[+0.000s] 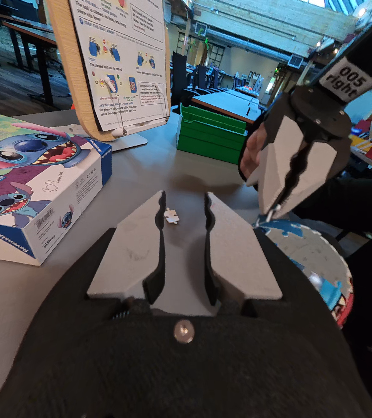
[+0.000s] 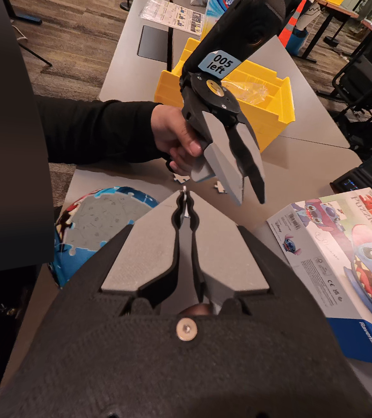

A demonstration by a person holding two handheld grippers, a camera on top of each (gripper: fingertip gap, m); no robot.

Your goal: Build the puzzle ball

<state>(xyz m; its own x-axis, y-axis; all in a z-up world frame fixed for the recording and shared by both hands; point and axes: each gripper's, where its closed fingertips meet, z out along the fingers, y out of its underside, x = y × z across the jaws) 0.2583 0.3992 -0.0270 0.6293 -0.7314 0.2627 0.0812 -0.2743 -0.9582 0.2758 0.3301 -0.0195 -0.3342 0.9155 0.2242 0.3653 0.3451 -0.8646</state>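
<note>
Left wrist view: left gripper (image 1: pixel 185 196) hung with jaws apart, empty, above a loose white piece (image 1: pixel 171 216) on the table (image 1: pixel 149 162). Puzzle box (image 1: pixel 33 181) off its left; green bin (image 1: pixel 210 135) ahead; half-built puzzle ball (image 1: pixel 311 255) at right.

Right wrist view: right gripper (image 2: pixel 184 194) pinched a puzzle piece (image 2: pixel 184 200). Ball (image 2: pixel 103 219) ahead-left; yellow bin (image 2: pixel 271 113) beyond, partly blocked by the left gripper.

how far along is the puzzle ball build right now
Done: the puzzle ball is partly built, an open shell whose grey inside shows through a large gap. In hand: the right gripper is shut on a puzzle piece near the shell's rim. The left gripper is open and empty above a loose piece on the table. Left: that piece, at least one more by it, and closing the gap.
</note>
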